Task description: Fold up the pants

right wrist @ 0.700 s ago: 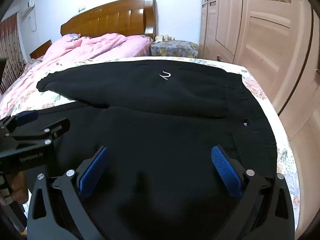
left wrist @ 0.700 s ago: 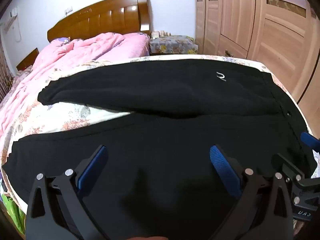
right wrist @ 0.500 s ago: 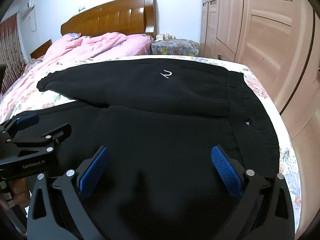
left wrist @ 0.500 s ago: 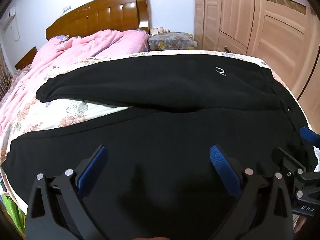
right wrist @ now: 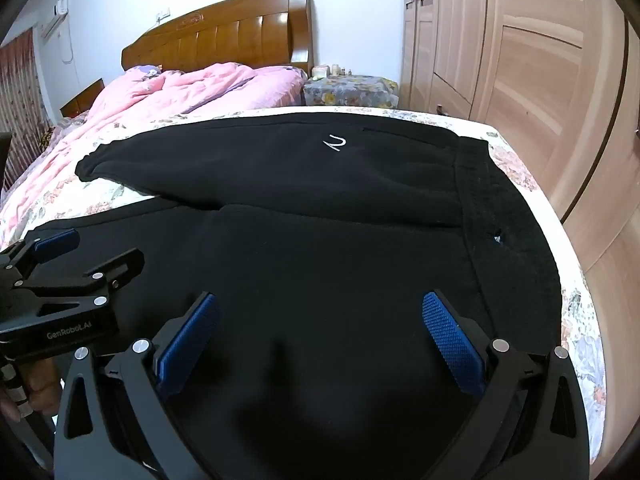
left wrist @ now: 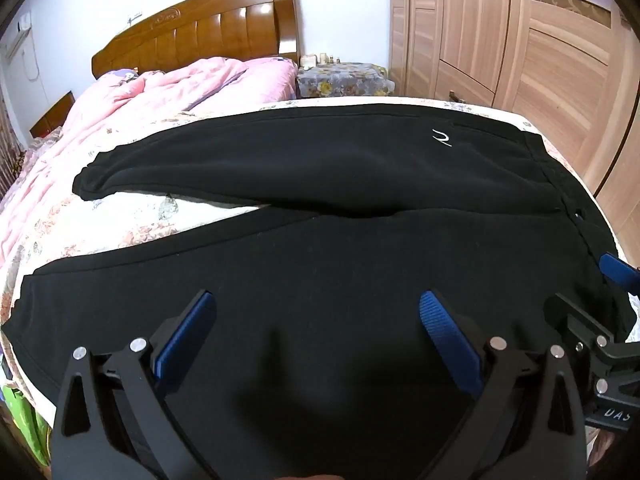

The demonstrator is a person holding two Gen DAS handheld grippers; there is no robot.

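Pants (left wrist: 320, 264) are lying spread flat across the bed (left wrist: 132, 216), filling mid-frame. Left gripper (left wrist: 316, 332) and right gripper (right wrist: 320, 332) are hovering with jaws wide, gripping nothing. Soft, limp fabric is probably best pinched at the waistband and cuff.

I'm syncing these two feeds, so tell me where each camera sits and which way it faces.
Left wrist: on the left gripper, angled down over the black pants toward the headboard; its open jaws show, the right gripper at right.
Right wrist: on the right gripper, same heading; open jaws, the left gripper and some of a hand at left.
Shared: pants, white logo, pink quilt, wardrobe.
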